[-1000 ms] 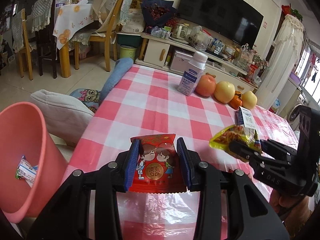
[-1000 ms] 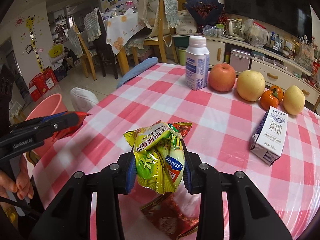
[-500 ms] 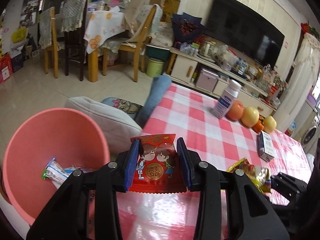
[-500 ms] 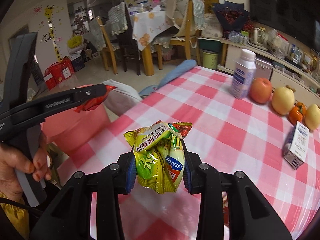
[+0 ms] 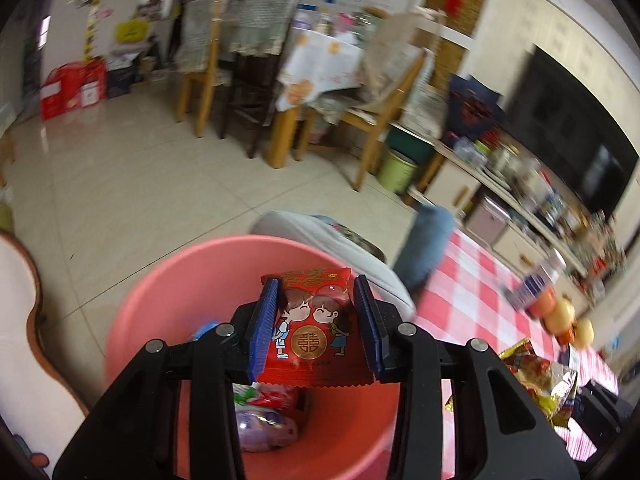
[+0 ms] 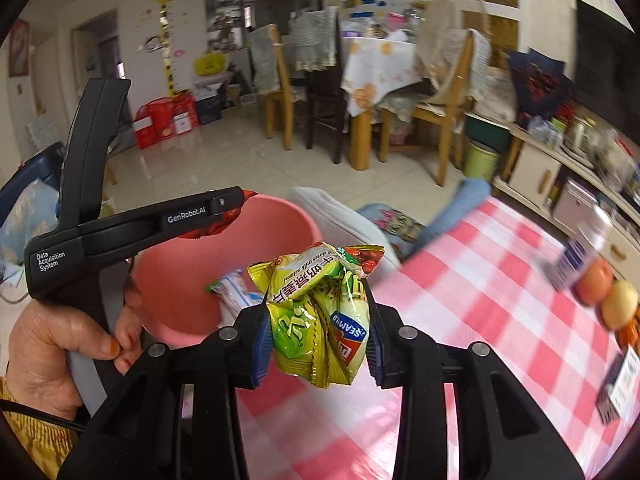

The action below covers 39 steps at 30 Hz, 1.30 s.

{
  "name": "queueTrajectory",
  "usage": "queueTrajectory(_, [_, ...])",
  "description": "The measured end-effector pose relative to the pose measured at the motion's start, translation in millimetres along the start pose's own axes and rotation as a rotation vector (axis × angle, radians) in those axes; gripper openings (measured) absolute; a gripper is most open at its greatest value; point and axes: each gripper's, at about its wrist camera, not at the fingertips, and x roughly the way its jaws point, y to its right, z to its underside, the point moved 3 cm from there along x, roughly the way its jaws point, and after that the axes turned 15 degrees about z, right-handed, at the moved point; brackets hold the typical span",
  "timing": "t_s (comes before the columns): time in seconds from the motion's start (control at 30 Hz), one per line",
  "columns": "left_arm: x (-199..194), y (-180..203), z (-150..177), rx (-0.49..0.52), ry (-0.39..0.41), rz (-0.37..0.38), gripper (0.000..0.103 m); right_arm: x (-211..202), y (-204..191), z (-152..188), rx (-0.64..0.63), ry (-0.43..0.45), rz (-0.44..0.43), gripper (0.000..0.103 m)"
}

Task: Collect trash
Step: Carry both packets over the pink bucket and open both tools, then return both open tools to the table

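Observation:
My left gripper [image 5: 316, 324] is shut on a flat red packet [image 5: 314, 334] printed with two cartoon children. It hangs over the mouth of the pink bin [image 5: 172, 296], where several wrappers [image 5: 264, 420] lie at the bottom. My right gripper [image 6: 316, 332] is shut on a crumpled bunch of yellow-green wrappers [image 6: 320, 312] above the checked table's left edge, just right of the pink bin [image 6: 280, 216]. The left gripper [image 6: 224, 216], held by a hand [image 6: 60, 344], shows in the right wrist view reaching over the bin's rim. The wrapper bunch [image 5: 540, 376] also appears at the left wrist view's lower right.
The red-and-white checked table [image 6: 480, 300] carries a milk bottle [image 6: 580, 252], fruit [image 6: 596, 284] and a small carton [image 6: 620, 380] at the right. A white cushion [image 5: 340, 240] and a blue roll [image 5: 424, 244] lie beyond the bin. Wooden chairs [image 6: 436, 112] stand across the tiled floor.
Both grippers have swung left off the table toward the pink bin, each keeping its load. The red packet went from above the tablecloth to above the bin's opening.

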Motion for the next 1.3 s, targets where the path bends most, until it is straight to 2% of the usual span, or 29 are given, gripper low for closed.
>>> queueTrajectory(0.1, [-6,-24,-7,-0.061,0.024,-0.020,0.040,10,-24,-11,-0.038,0.000,-0.017,0.039])
queueTrajectory(0.27, [-5,-42,-11,-0.095,0.025,-0.042,0.041,31,-55,-15,-0.092,-0.027,-0.036,0.041])
queueTrajectory(0.33, [-5,-46,-12,-0.102,0.028,-0.052,0.047,38,-60,-13,-0.093,-0.041,-0.032,0.048])
queueTrajectory(0.4, [-6,-47,-11,-0.107,0.034,-0.079,0.075,38,-60,-10,-0.071,-0.037,-0.025,0.066])
queueTrajectory(0.47, [-6,-47,-11,-0.106,0.039,-0.092,0.081,34,-53,-7,-0.048,-0.020,0.004,0.079])
queueTrajectory(0.53, [-5,-47,-12,-0.103,0.042,-0.095,0.085,26,-44,-4,-0.030,0.000,0.036,0.081])
queueTrajectory(0.6, [-4,-46,-12,-0.098,0.044,-0.098,0.087,19,-35,-1,-0.021,0.015,0.078,0.088])
queueTrajectory(0.8, [-2,-30,-8,-0.035,0.051,-0.081,0.090,1,-10,15,-0.005,0.038,0.160,0.090])
queueTrajectory(1.03, [-2,0,-6,0.066,0.098,0.003,0.091,-7,10,38,0.015,0.009,0.201,0.090])
queueTrajectory(1.3, [3,32,0,0.170,0.092,0.063,0.091,-24,30,56,0.038,0.010,0.246,0.091])
